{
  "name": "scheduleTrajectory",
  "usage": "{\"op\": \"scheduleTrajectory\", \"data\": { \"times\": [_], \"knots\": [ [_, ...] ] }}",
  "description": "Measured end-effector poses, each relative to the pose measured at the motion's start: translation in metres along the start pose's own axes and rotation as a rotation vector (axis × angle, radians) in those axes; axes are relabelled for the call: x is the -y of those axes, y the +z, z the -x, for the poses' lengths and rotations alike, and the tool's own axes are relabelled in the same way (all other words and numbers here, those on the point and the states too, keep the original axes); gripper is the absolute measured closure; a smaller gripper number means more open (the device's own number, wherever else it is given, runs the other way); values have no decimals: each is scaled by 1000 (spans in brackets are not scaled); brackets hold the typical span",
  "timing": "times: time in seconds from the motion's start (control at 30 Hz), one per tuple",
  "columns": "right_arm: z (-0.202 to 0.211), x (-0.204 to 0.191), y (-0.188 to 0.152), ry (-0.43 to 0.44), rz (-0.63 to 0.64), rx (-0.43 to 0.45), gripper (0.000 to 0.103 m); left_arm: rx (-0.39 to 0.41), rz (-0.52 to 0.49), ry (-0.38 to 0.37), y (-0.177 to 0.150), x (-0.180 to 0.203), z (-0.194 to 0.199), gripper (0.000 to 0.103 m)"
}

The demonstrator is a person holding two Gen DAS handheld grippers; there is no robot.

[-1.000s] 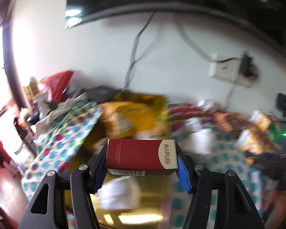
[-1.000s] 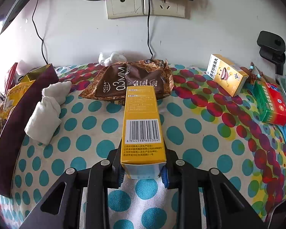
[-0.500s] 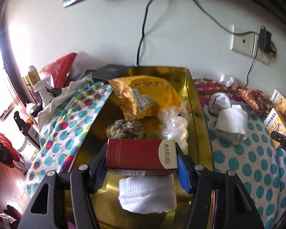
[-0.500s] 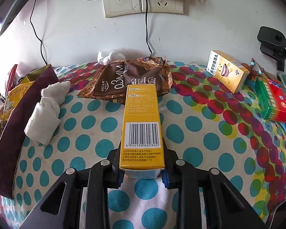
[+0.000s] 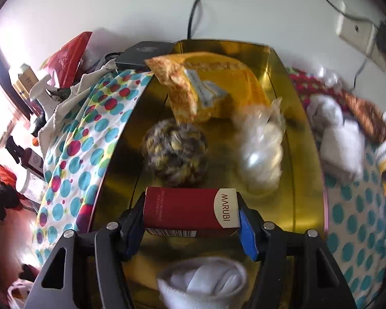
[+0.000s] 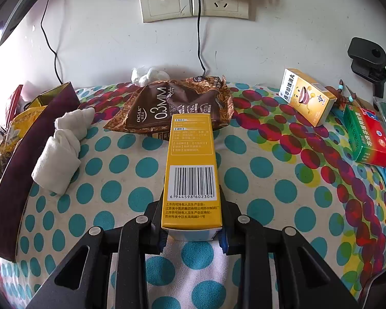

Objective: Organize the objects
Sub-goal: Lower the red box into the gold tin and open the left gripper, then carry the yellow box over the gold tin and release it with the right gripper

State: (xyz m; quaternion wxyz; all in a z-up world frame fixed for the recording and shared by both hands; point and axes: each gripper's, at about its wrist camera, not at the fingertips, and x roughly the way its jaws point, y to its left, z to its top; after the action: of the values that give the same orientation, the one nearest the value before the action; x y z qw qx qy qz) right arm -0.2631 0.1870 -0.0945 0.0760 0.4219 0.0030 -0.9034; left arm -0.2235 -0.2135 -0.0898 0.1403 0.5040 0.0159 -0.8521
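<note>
The left gripper (image 5: 191, 221) has swung in from the cluttered side of the spotted cloth and now hangs over the gold-lined rectangular tin tray (image 5: 306, 180), its jaws clamped on the ends of a red cardboard box marked MARUBI (image 5: 190, 212). Inside the tray, beyond the box, sit a mottled yarn ball (image 5: 176, 154), a clear plastic bag (image 5: 261, 152) and an orange snack packet (image 5: 208, 85); a rolled white sock (image 5: 203, 280) lies nearer. So the box looks ready to be set down there. Right of the tray, the right gripper (image 6: 191, 237) has barely shifted, gripping a long yellow carton with a barcode (image 6: 190, 170) above the cloth.
</note>
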Motion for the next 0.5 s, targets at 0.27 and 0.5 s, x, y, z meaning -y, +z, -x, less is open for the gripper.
{"op": "scheduleTrajectory", "data": {
  "times": [0.27,0.5],
  "knots": [
    [11,10,-1,-2,11,-7,74,-9,3,8,15,7,-8,38],
    [-7,-13,10,-1,11,-6,74,120,55,-44,-2,-11,25,37]
  ]
}}
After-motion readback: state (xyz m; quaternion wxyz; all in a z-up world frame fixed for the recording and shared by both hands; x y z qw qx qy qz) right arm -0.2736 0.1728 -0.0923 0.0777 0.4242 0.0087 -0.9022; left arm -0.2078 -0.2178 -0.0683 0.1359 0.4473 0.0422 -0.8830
